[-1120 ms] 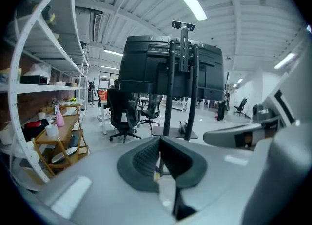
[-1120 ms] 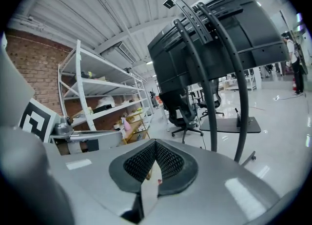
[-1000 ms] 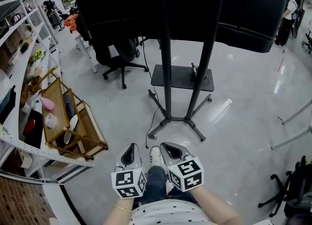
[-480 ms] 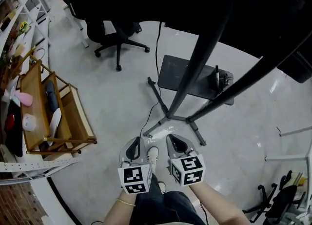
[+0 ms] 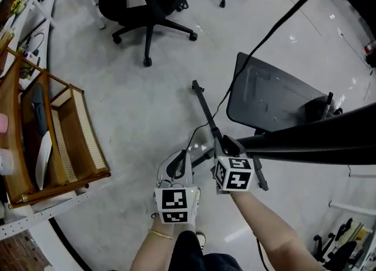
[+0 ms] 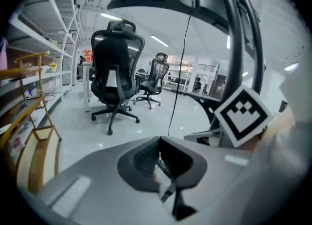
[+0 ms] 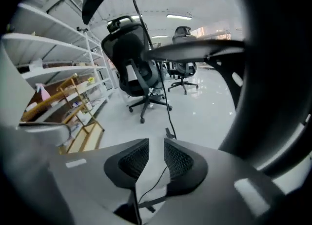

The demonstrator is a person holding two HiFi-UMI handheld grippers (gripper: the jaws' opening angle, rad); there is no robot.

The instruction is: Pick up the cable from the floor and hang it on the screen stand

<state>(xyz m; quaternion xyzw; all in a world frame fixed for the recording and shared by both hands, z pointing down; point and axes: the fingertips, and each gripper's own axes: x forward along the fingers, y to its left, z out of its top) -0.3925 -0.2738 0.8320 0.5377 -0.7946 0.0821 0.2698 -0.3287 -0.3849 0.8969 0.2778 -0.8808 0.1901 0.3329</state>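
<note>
The cable (image 5: 258, 43) runs down to the floor (image 5: 135, 117) just ahead. The right gripper (image 5: 226, 146) looks nearer, its jaws opening and empty. The left gripper (image 5: 177, 163) is closed and empty.

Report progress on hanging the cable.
Done: nothing yet. The cable trails down to the floor by the screen stand. In hand: both grippers are low over it. The right gripper has its jaws opening, pads on nothing. The left gripper is shut and empty. Left: grip the cable, lift it, hang it on the stand.
</note>
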